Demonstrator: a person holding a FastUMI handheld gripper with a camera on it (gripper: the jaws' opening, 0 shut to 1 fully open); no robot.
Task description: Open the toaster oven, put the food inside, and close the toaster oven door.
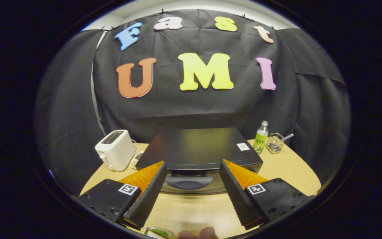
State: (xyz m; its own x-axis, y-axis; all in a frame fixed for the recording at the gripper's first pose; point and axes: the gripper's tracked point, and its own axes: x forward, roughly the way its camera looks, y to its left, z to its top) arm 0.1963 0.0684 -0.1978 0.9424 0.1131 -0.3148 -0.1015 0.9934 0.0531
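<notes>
Black toaster oven (199,149) sits mid-frame on the pale wooden table (287,169), door closed, its handle just beyond the tongs (192,172), spread apart with bare tabletop between.

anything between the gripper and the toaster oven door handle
Nothing visible. The open gripper sits just above the toaster oven, its fingers either side of the door handle, with only bare table around.

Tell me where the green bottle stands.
The green bottle stands upright on the table, beyond the open gripper, between the toaster oven and a wire basket.
</notes>
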